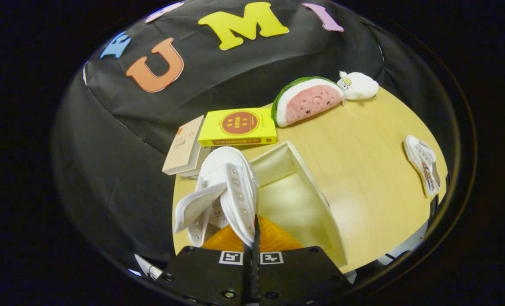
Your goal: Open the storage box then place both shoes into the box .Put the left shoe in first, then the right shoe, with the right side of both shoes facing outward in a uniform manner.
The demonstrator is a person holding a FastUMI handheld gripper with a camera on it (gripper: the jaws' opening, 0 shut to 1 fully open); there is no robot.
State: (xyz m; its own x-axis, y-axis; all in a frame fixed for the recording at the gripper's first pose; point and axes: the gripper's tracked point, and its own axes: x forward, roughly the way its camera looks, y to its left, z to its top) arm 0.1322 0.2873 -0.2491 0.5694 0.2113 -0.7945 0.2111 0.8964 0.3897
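Note:
My gripper [254, 244] is shut on the collar edge of a white canvas shoe [225, 187], both fingers pinching its upper. The shoe hangs toe-forward ahead of the fingers, its tongue flopping out to the left and its eyelets showing. Just right of it and below stands the cream storage box [316, 191], open, with its pale inside showing. The shoe sits over the box's left side. A second white shoe [423, 168] with red and blue stripes lies on its side far off to the right, near the table's edge.
Beyond the shoe lie a yellow book [239, 127] and a tan book [183, 146] on the wooden table [363, 148]. A watermelon-slice plush [307, 100] and a small white plush [358, 85] rest further back right. Black cloth walls the booth behind.

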